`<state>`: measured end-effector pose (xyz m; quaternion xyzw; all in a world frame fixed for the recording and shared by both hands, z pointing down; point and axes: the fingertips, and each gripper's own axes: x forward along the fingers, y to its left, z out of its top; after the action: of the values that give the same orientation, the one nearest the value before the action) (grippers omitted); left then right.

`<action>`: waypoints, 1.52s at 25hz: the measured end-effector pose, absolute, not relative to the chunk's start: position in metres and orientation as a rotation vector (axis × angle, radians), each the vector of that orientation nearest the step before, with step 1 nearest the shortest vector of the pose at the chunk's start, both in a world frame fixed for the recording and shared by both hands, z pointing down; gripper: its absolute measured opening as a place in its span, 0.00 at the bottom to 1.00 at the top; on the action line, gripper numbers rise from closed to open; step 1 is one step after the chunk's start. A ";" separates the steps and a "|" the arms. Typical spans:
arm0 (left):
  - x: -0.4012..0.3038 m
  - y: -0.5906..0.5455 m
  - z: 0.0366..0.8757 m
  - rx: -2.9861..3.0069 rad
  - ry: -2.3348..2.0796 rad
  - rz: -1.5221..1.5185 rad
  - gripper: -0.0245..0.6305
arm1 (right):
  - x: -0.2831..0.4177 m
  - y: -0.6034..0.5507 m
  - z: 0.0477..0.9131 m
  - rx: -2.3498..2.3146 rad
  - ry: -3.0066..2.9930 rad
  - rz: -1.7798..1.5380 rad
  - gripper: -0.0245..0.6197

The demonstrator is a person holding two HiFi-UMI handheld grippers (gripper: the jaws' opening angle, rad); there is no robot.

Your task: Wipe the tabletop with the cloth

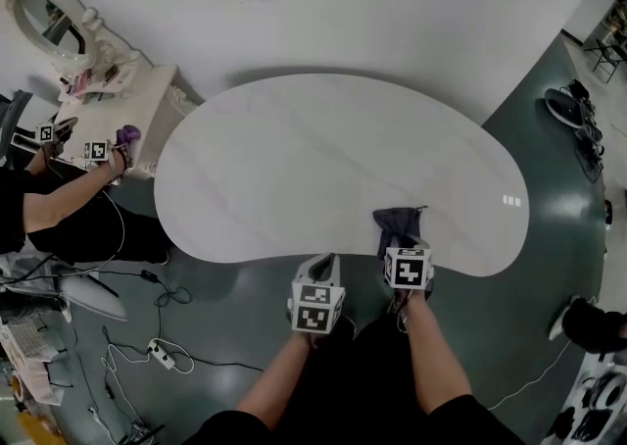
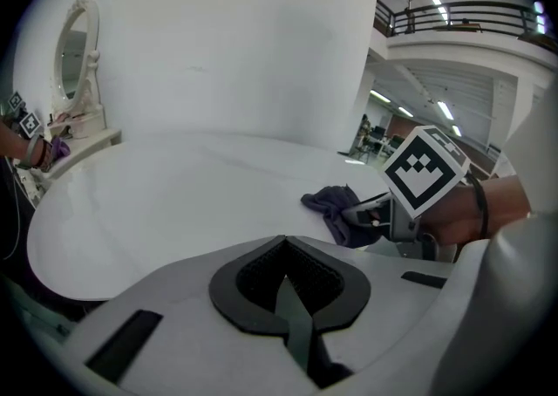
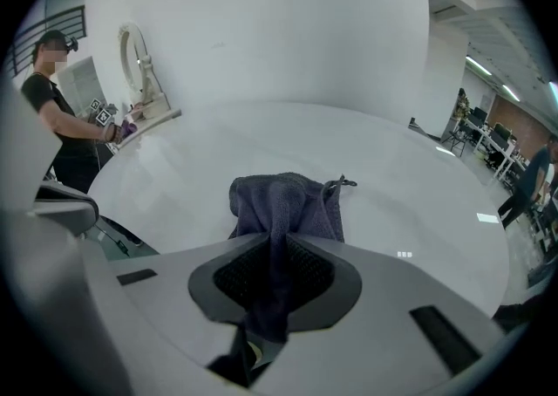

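Note:
A dark purple-grey cloth (image 1: 398, 224) lies bunched on the near edge of the white kidney-shaped tabletop (image 1: 313, 159). My right gripper (image 1: 403, 245) is shut on the cloth (image 3: 283, 204), whose free end drapes forward onto the table (image 3: 349, 150). My left gripper (image 1: 320, 270) hangs just off the table's front edge, left of the right one, shut with nothing between its jaws. In the left gripper view the cloth (image 2: 334, 205) and the right gripper's marker cube (image 2: 425, 168) show at the right.
A white dresser (image 1: 127, 105) with an oval mirror (image 1: 47, 17) stands at the table's left end, where another person (image 1: 69, 203) holds grippers. Cables and a power strip (image 1: 162, 355) lie on the dark floor. More gear sits at the right edge.

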<state>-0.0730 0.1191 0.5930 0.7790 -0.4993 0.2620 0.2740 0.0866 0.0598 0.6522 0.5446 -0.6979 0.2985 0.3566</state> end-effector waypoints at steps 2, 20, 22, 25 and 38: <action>-0.086 0.122 0.595 2.079 -1.347 0.691 0.04 | 0.070 0.059 0.652 1.388 -1.814 0.760 0.10; -0.181 0.081 0.599 1.792 -1.605 0.628 0.04 | -0.084 0.033 0.650 0.930 -2.012 0.689 0.10; -0.197 0.082 0.599 1.744 -1.657 0.614 0.04 | -0.099 0.030 0.650 0.875 -2.043 0.663 0.10; -0.219 0.089 0.603 1.674 -1.711 0.597 0.04 | -0.120 0.025 0.651 0.821 -2.068 0.633 0.10; -0.284 0.095 0.606 1.627 -1.721 0.584 0.04 | -0.189 0.025 0.648 0.764 -2.069 0.573 0.10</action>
<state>-0.2842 0.0948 0.6064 0.6264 -0.6626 0.2246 0.3438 -0.1894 0.0254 0.6479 0.3047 -0.8246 0.2284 0.4183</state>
